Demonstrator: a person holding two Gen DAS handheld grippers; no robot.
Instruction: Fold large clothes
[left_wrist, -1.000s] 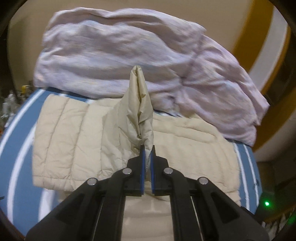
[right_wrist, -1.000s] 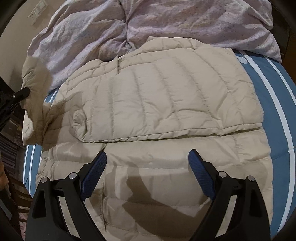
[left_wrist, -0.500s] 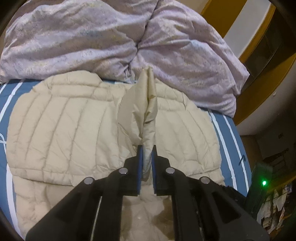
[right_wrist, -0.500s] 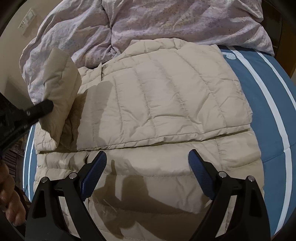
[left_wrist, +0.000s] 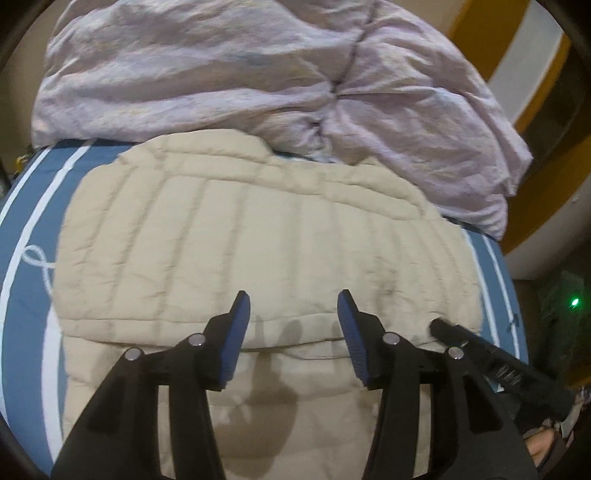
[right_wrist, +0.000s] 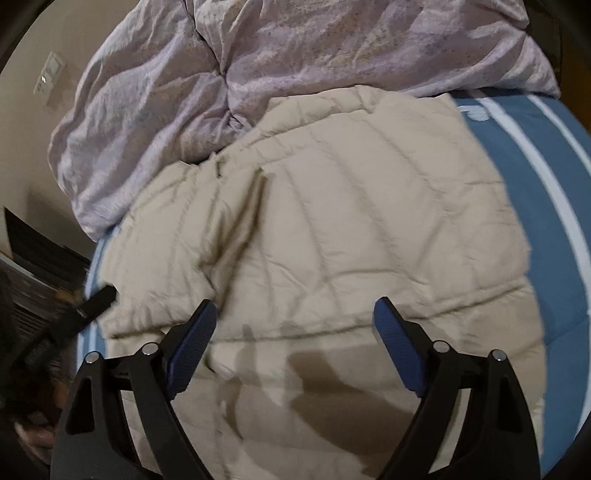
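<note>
A beige quilted puffer jacket lies flat on the bed, its side parts folded in over the body. My left gripper hovers just above the fold's lower edge; its jaws are opening and nothing is between them. In the right wrist view the same jacket fills the middle. My right gripper stands wide over the jacket's lower part, jaws closing a little and holding nothing. A black finger of the right gripper shows at the jacket's right edge, and one of the left gripper shows at its left edge.
A crumpled lilac duvet is heaped at the head of the bed, touching the jacket's collar. The blue sheet with white stripes shows on both sides. A wall switch is at the left, a green light off the bed's right.
My left gripper was shut on a raised fold of the jacket; it has lowered and opened, and the fold now lies flat. The right gripper drifted slightly sideways.
</note>
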